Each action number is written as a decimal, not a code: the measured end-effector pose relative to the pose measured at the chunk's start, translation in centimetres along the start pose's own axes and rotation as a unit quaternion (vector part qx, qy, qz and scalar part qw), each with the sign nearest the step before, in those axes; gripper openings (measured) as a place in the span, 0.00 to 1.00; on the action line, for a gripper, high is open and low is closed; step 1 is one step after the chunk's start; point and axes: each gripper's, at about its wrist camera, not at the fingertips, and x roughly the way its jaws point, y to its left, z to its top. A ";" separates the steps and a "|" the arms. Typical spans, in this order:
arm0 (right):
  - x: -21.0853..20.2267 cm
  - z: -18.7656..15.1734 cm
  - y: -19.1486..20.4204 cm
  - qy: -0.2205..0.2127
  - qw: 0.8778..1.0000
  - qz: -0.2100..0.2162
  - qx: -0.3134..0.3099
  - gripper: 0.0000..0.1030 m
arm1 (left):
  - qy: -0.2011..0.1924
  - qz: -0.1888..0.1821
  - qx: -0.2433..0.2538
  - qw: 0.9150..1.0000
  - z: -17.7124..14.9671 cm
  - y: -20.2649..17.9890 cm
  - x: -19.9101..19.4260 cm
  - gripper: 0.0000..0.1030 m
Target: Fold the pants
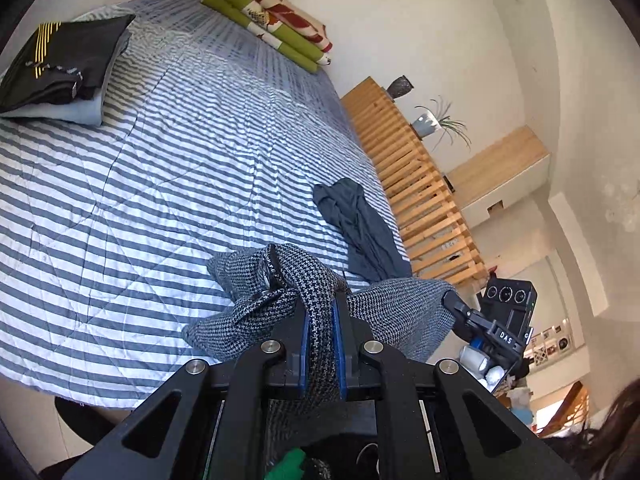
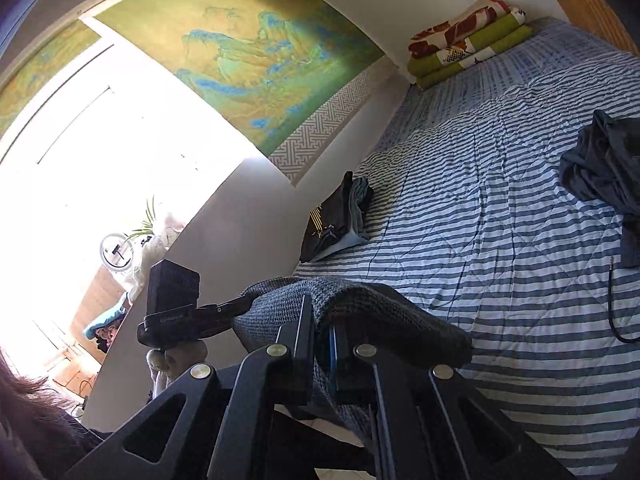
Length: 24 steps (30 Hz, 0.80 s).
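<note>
Grey houndstooth pants hang above the near edge of the striped bed, held up by both grippers. My left gripper is shut on a bunched band of the fabric near its button. In the right wrist view the same pants drape over my right gripper, which is shut on a fold of them. The right gripper also shows in the left wrist view, at the far right end of the cloth. The lower part of the pants hangs out of sight below both cameras.
A blue-and-white striped quilt covers the bed. A folded stack of dark and light clothes lies at its far left. A crumpled slate-blue garment lies near the wooden slatted frame. Folded green and red blankets sit against the wall.
</note>
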 end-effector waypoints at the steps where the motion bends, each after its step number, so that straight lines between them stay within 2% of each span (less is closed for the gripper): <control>1: 0.4 0.1 -0.7 0.000 1.000 -0.007 0.000 0.05 | 0.008 0.000 -0.023 1.000 0.9 1.4 1.2 0.10; 5: 5.0 1.6 -5.5 0.011 0.998 -0.045 0.036 0.05 | 0.030 0.022 -0.099 0.994 5.3 7.8 7.6 0.10; 8: 8.1 3.4 -8.6 0.014 0.996 -0.071 0.058 0.05 | 0.020 0.025 -0.125 0.992 8.4 9.6 9.7 0.09; 11: 9.2 6.4 -8.9 0.001 0.996 -0.078 0.053 0.05 | -0.014 0.028 -0.085 0.996 12.0 7.1 9.1 0.10; 15: 7.8 10.9 -5.1 -0.046 0.994 -0.091 -0.025 0.04 | -0.067 0.010 -0.019 0.998 14.6 2.3 6.4 0.10; 18: 6.2 11.9 -3.2 -0.075 0.992 -0.085 -0.060 0.05 | -0.066 0.005 0.016 0.998 12.9 1.2 6.1 0.10; 20: 5.4 10.7 -3.0 -0.075 0.990 -0.094 -0.077 0.05 | -0.043 0.019 0.031 0.998 9.9 2.0 7.2 0.10; 22: 4.9 7.9 -4.1 -0.060 0.989 -0.107 -0.079 0.05 | -0.009 0.038 0.042 0.998 6.0 3.6 9.3 0.10; 24: 4.8 3.6 -5.6 -0.035 0.988 -0.129 -0.078 0.05 | 0.039 0.056 0.031 0.997 1.8 6.3 12.0 0.10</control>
